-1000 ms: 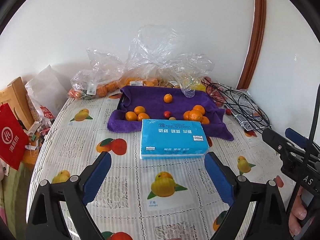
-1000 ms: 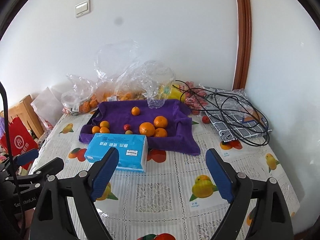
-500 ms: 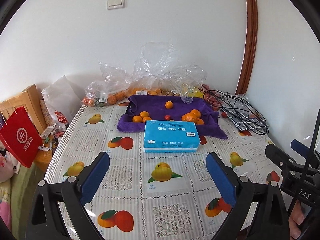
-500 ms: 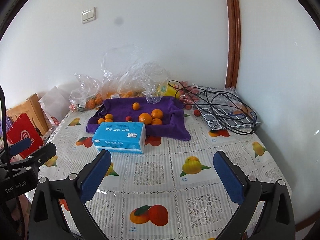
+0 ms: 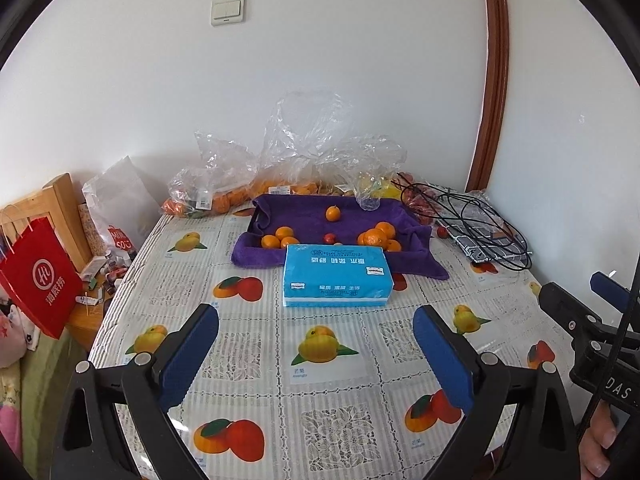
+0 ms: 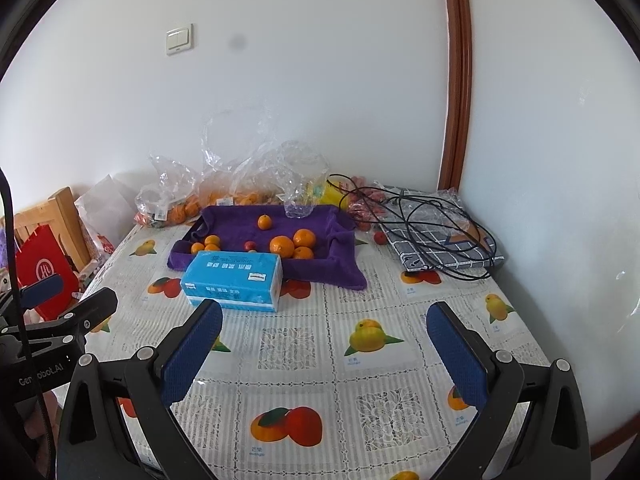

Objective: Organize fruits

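A tray lined with a purple towel (image 5: 304,210) (image 6: 320,224) sits at the back of the table. Several oranges lie on it: a small group at left (image 5: 278,237) (image 6: 206,244), one at the back (image 5: 333,213) (image 6: 264,222), a bigger group at right (image 5: 378,236) (image 6: 294,242). A small red fruit (image 5: 329,238) (image 6: 249,245) lies between them. My left gripper (image 5: 316,344) is open and empty, well short of the tray. My right gripper (image 6: 324,340) is open and empty too.
A blue tissue pack (image 5: 335,274) (image 6: 234,276) lies right in front of the tray. Clear plastic bags with oranges (image 5: 224,196) stand against the wall. Black cables on a checked bag (image 6: 440,236) lie at right. A red paper bag (image 5: 38,276) hangs left of the table.
Both grippers have pulled back and up from the tray, so more of the table shows. Both stay open. The fruit has not moved.
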`<state>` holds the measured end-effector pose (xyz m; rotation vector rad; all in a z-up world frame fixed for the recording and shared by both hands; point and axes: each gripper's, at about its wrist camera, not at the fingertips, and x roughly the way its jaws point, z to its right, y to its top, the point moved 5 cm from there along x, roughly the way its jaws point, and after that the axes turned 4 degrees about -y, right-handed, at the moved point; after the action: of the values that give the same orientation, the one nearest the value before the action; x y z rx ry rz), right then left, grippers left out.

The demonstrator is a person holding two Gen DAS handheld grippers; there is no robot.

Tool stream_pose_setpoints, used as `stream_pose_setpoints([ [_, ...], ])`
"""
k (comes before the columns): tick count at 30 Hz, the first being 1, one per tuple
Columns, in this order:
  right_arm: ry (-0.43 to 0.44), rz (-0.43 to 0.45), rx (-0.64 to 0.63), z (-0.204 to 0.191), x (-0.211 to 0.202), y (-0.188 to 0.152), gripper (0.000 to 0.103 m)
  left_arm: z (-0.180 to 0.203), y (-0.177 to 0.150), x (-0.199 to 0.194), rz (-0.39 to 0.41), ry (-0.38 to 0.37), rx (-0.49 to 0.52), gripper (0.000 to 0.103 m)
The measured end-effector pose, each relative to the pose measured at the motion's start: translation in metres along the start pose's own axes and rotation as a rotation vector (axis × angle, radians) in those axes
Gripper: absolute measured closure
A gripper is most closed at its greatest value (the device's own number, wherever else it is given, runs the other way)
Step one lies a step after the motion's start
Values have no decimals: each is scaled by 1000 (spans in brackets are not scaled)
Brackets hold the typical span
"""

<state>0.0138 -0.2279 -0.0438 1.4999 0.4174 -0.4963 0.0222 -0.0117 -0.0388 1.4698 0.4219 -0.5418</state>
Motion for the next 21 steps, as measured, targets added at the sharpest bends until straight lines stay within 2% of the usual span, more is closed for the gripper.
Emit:
stream_pose_setpoints([
  [21,-7,-7,3,1,3,0,2,-2,0,0,-3,-3,1,4],
])
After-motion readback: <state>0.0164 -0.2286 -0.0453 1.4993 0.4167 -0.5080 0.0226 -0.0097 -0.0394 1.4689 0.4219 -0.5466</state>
